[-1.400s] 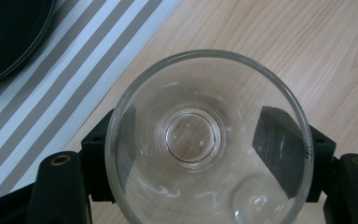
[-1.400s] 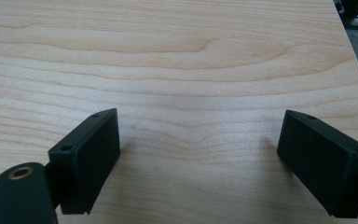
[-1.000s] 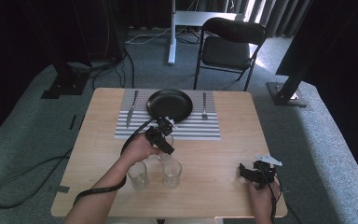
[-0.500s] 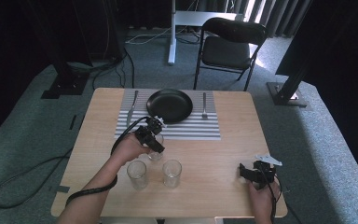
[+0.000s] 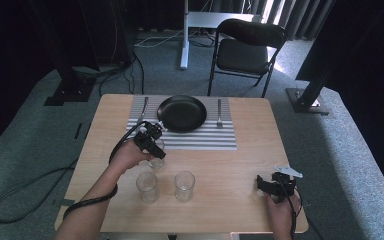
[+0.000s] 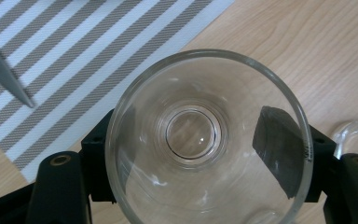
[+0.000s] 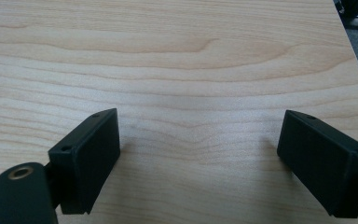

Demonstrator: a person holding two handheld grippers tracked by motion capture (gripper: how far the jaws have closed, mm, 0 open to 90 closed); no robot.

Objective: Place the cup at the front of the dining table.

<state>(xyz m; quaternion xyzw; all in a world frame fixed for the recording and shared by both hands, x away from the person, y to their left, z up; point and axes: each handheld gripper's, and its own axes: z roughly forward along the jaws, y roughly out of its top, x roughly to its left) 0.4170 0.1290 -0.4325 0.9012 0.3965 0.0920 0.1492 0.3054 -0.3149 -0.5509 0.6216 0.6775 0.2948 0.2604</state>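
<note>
- High view: my left gripper [image 5: 151,143] sits by the near left corner of the striped placemat [image 5: 220,141], clamped around a clear drinking glass [image 5: 156,159] that stands near the mat's near edge.
- Left gripper view: I look straight down into that glass [image 6: 209,140]; one black jaw presses on each side of its wall, and the mat [image 6: 88,60] lies beyond with a knife tip [image 6: 7,74] on it.
- Two more empty glasses [image 5: 147,186] [image 5: 184,185] stand side by side toward the table's [image 5: 240,170] near edge.
- A black frying pan [image 5: 182,113] rests on the mat, fork [image 5: 219,112] to its right.
- My right gripper [image 5: 272,186] rests near the table's near right corner; in the right gripper view its jaws stand wide apart over bare wood [image 7: 191,60], holding nothing.
</note>
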